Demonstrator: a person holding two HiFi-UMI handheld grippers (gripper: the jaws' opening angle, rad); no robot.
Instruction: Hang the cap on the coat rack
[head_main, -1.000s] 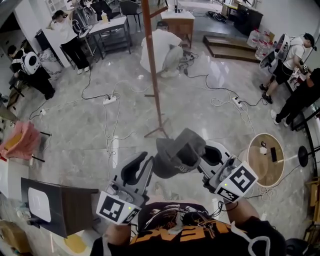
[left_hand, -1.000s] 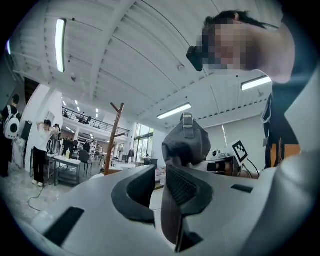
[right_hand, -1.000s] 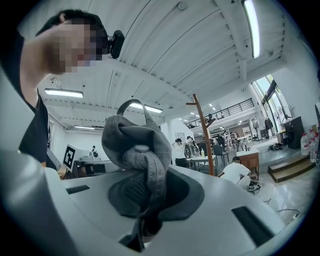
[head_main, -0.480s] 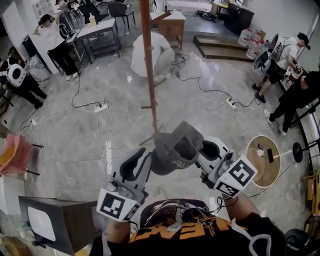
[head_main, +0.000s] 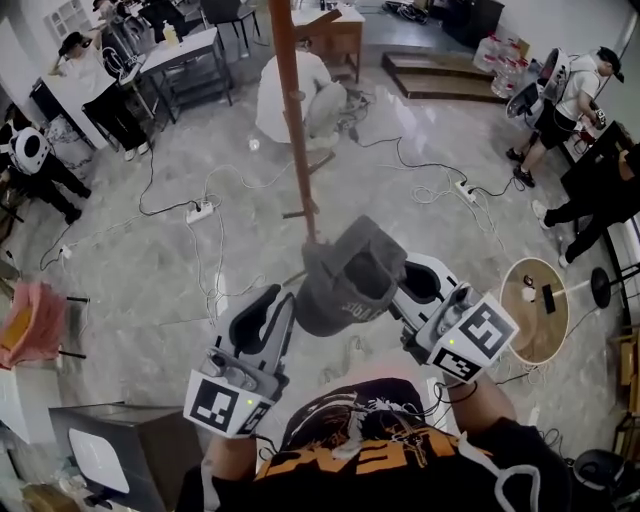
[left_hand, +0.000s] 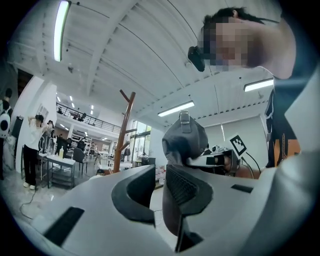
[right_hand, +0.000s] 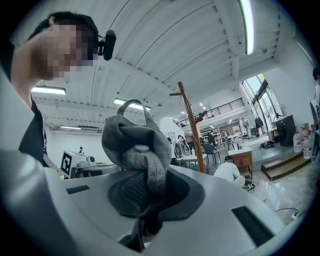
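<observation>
Cap, grey fabric (head_main: 345, 275), bunched edge clenched in right gripper (head_main: 405, 292), held high facing brown wooden coat rack (head_main: 295, 130), likely to reach a peg. Left gripper (head_main: 276, 312) empty, jaws apart.

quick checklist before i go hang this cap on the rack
1. Right gripper clamped on the grey fabric cap: ok.
2. Left gripper open and empty: ok.
3. Brown wooden coat rack upright ahead: ok.
4. Bare peg available: ok.
5. Cap up at a peg: not ok, it is apart from the rack.
6. Safe footing on the way: cannot tell, a white power strip lies near the rack.
</observation>
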